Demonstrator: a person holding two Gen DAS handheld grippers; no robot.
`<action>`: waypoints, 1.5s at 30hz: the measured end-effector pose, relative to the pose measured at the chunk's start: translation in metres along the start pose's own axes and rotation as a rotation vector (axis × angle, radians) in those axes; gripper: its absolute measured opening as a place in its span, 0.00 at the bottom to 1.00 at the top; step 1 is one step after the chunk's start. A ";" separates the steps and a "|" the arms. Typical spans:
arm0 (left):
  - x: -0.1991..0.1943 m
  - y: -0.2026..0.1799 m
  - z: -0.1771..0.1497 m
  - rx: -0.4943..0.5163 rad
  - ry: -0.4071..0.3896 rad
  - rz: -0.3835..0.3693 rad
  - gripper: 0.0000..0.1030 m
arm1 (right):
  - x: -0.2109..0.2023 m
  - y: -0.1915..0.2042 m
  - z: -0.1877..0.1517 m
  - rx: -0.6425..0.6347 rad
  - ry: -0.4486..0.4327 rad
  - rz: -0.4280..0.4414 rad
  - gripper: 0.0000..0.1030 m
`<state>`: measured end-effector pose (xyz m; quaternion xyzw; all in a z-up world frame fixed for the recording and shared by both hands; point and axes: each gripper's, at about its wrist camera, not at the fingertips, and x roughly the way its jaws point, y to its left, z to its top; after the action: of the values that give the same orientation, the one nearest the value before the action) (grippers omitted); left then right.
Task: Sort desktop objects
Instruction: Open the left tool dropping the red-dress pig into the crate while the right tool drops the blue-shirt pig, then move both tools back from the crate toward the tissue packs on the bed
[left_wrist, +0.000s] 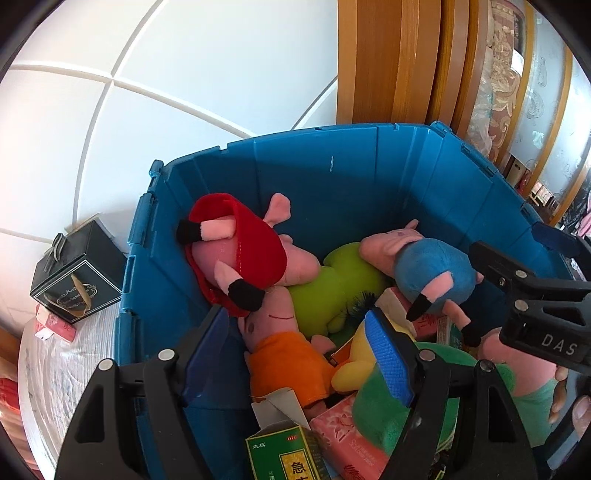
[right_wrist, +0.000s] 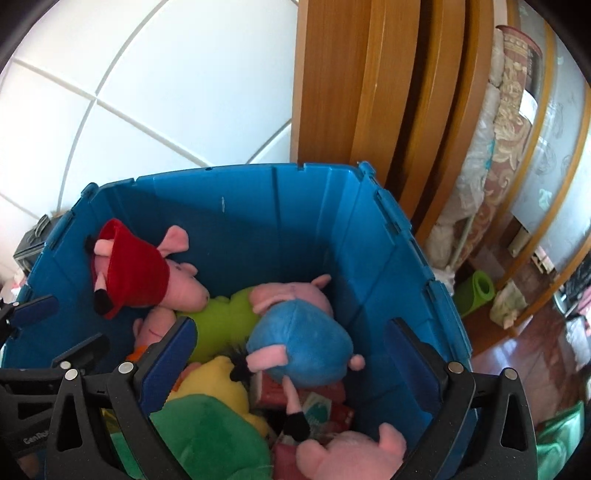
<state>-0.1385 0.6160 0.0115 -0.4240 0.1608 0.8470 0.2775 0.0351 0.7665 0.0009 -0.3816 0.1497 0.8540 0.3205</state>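
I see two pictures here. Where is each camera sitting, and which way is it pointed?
Left wrist: sits on the left gripper, looking down along its open fingers into the blue bin of plush toys; the right gripper and the person's fingertips show at right.
Right wrist: sits on the right gripper, looking down into the same bin; the left gripper shows at left.
Shared: bin, red-dress pig, blue-shirt pig, white wall, wooden frame.
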 end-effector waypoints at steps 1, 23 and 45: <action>-0.005 0.000 0.000 -0.001 0.000 -0.002 0.73 | -0.002 -0.002 0.000 0.009 0.006 0.007 1.00; -0.160 0.014 -0.059 -0.005 -0.021 -0.138 0.73 | -0.144 0.018 -0.050 -0.070 -0.047 0.064 1.00; -0.209 0.141 -0.229 -0.099 -0.131 -0.049 0.73 | -0.236 0.160 -0.152 -0.143 -0.205 0.233 1.00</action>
<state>0.0222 0.3178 0.0506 -0.3847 0.0897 0.8728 0.2865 0.1324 0.4687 0.0785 -0.2945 0.0985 0.9282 0.2052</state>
